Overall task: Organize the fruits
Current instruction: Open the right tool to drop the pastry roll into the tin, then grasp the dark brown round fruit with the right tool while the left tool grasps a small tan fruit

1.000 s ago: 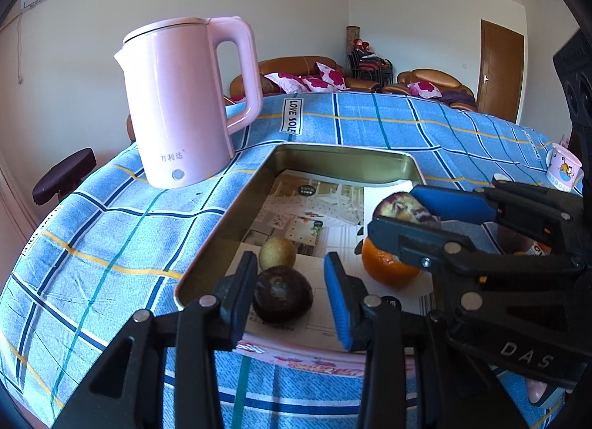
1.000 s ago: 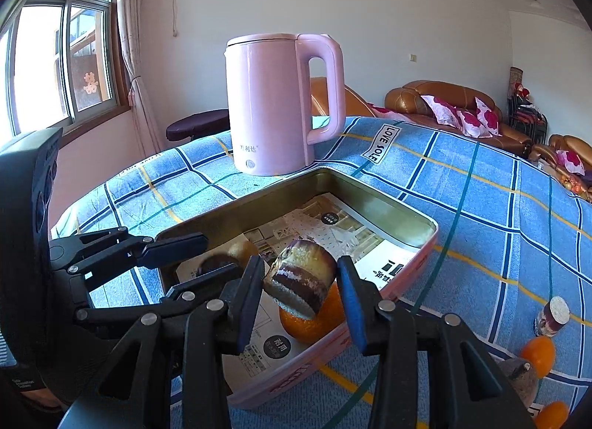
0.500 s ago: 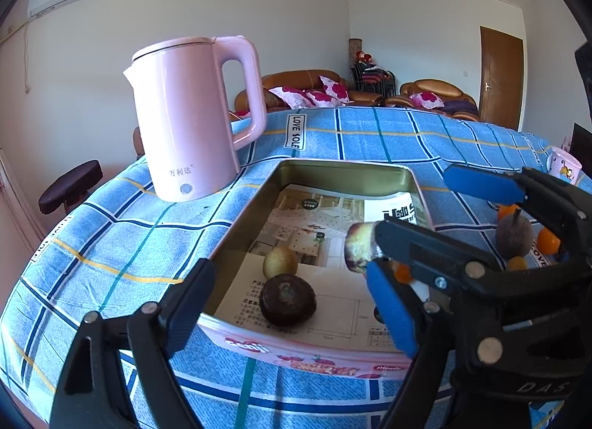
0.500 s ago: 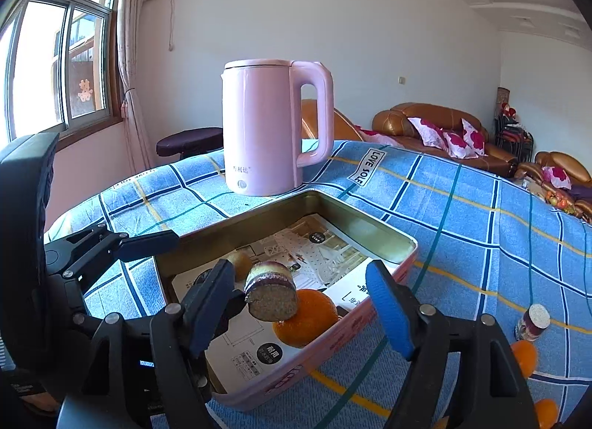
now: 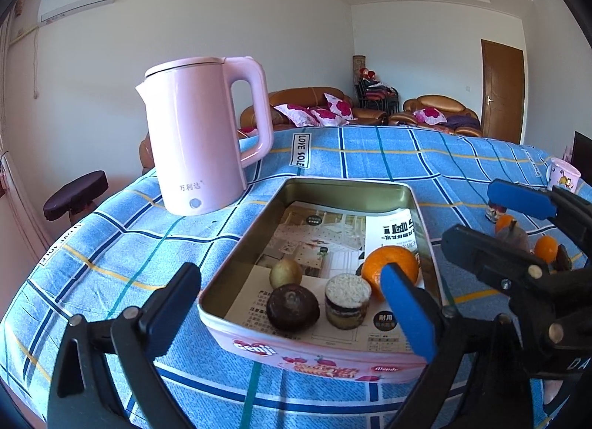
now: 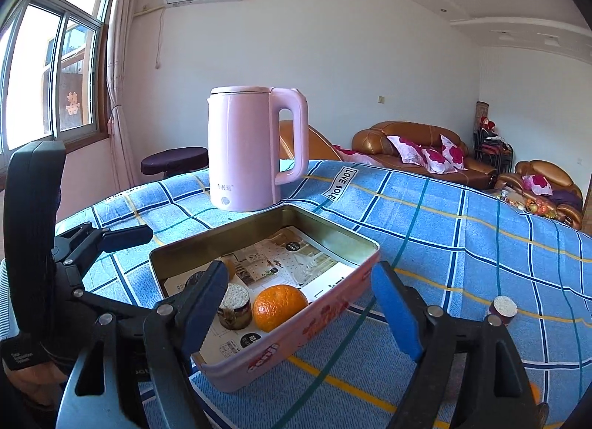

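Observation:
A pink-sided tin tray (image 5: 236, 255) lined with printed paper holds a dark round fruit (image 5: 292, 307), a cut purple yam piece (image 5: 347, 299), an orange (image 5: 390, 268) and a small greenish fruit (image 5: 285, 272). My left gripper (image 5: 288, 275) hovers before the tray's near end. Its jaws are opening wide and no pad touches any fruit. My right gripper (image 6: 299, 277) is at the tray's right side. Its jaws are opening too and grip nothing. The yam piece (image 6: 235, 305) and orange (image 6: 280, 307) rest in the tray below its fingers.
A pink kettle (image 5: 199, 140) stands left of the tray on the blue checked cloth. Right of the tray lie small oranges (image 5: 545, 248), a dark fruit (image 5: 512, 236) and another yam piece (image 6: 502, 308). A printed cup (image 5: 562, 173) stands far right.
Both grippers went from shut to open. The left let go of the dark fruit and the right let go of the yam piece, which now stands in the tray. Both drew back slightly.

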The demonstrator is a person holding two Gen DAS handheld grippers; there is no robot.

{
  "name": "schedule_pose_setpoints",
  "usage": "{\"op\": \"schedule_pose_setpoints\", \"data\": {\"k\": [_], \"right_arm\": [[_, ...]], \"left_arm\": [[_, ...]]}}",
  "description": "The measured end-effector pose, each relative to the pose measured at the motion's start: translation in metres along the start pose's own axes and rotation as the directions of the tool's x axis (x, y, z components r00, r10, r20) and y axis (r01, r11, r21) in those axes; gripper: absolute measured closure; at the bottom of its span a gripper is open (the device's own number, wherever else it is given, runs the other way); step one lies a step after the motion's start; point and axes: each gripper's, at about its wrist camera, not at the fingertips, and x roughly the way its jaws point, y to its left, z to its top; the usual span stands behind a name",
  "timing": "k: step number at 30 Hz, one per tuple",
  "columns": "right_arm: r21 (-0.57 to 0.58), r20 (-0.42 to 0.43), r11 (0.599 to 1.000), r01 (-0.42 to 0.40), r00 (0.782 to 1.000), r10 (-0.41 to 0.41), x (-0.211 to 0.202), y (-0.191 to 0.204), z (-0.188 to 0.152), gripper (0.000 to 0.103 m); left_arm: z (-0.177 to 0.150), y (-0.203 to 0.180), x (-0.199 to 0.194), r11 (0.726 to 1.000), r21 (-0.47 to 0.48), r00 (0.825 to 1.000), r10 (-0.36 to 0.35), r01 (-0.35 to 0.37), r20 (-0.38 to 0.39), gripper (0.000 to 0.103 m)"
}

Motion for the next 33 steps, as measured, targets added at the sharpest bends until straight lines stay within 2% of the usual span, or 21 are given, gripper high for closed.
{"op": "schedule_pose_setpoints", "data": {"k": [4,8,11,15,20,25,30,32,33], "right_arm": [[0.001,-0.01,1.0,0.014,1.0,-0.014,-0.01,-0.004,-0.005,0.022],[-0.035,-0.013,0.998,0.044,0.999,-0.045,-0.028,-0.007,-0.013,0.022],[-0.059,-0.023,0.995,0.085,0.996,-0.087,-0.045,-0.016,-0.022,0.022],[-0.055,-0.037,0.986,0.155,0.987,-0.157,-0.072,-0.042,-0.035,0.022],[0.004,-0.1,0.964,0.266,0.959,-0.264,-0.096,-0.09,-0.055,0.022],[0.081,-0.172,0.941,0.328,0.935,-0.311,-0.1,-0.131,-0.07,0.022],[0.141,-0.235,0.94,0.309,0.933,-0.272,-0.09,-0.149,-0.078,0.022],[0.146,-0.261,0.94,0.309,0.929,-0.264,-0.087,-0.15,-0.08,0.022],[0.145,-0.283,0.941,0.306,0.924,-0.258,-0.084,-0.151,-0.081,0.022]], "left_arm": [[0.0,0.0,-0.003,1.0,-0.001,1.0,0.004,-0.004,0.015,0.003],[0.002,0.004,-0.002,0.999,-0.048,1.0,0.013,-0.013,-0.001,0.003],[0.002,0.002,-0.007,0.996,-0.091,1.0,-0.023,0.023,-0.003,0.003],[0.005,-0.021,-0.018,0.997,-0.054,0.998,-0.061,0.062,0.023,0.003],[0.011,-0.058,-0.023,0.99,0.004,0.99,-0.138,0.138,0.015,0.003],[0.012,-0.095,-0.016,0.975,0.048,0.976,-0.213,0.215,-0.039,0.003],[0.01,-0.128,-0.008,0.957,0.097,0.959,-0.265,0.275,-0.1,0.004],[0.009,-0.138,-0.004,0.944,0.104,0.945,-0.299,0.312,-0.13,0.004],[0.009,-0.142,-0.001,0.938,0.101,0.937,-0.316,0.332,-0.15,0.008]]}}
